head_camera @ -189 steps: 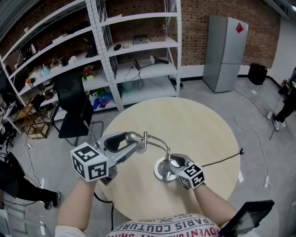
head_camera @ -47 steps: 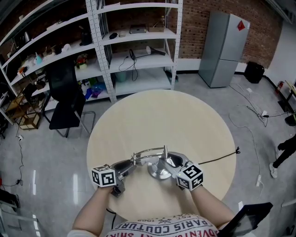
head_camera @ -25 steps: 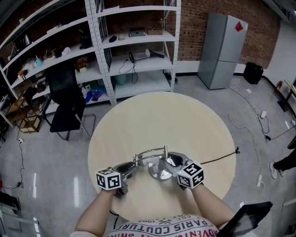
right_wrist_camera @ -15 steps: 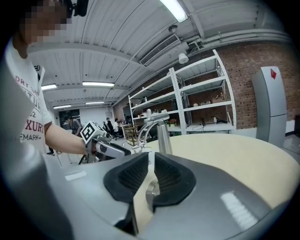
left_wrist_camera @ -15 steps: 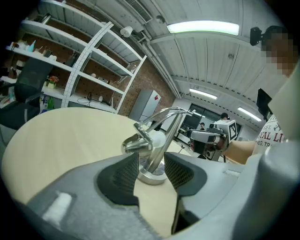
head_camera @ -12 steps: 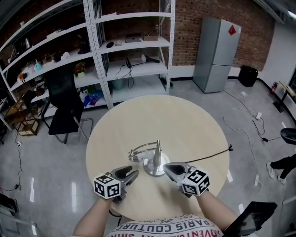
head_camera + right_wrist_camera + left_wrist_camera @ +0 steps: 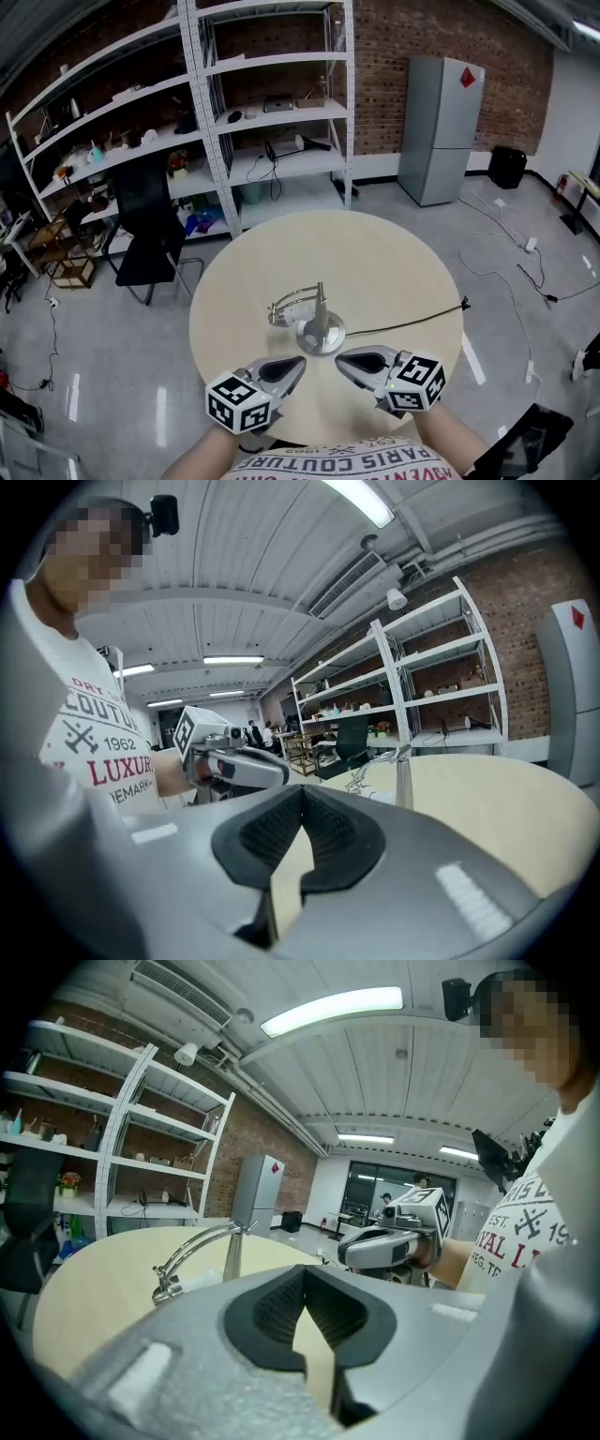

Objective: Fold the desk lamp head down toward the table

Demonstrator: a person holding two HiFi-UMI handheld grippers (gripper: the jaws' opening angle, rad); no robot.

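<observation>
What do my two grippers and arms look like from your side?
The left gripper and right gripper are grey shells with black ribbed pads. Each carries a white cube with black square markers. The T-shirt is white with dark lettering; forearms uncovered.

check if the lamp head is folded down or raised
Folded down: the desk lamp arm arches over from its upright post and the lamp head hangs low, close to the table.

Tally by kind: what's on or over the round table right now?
Desk lamp: 1
Power cord: 1
Grippers: 2 (left gripper, right gripper, both shut and empty)
Total: 4
</observation>
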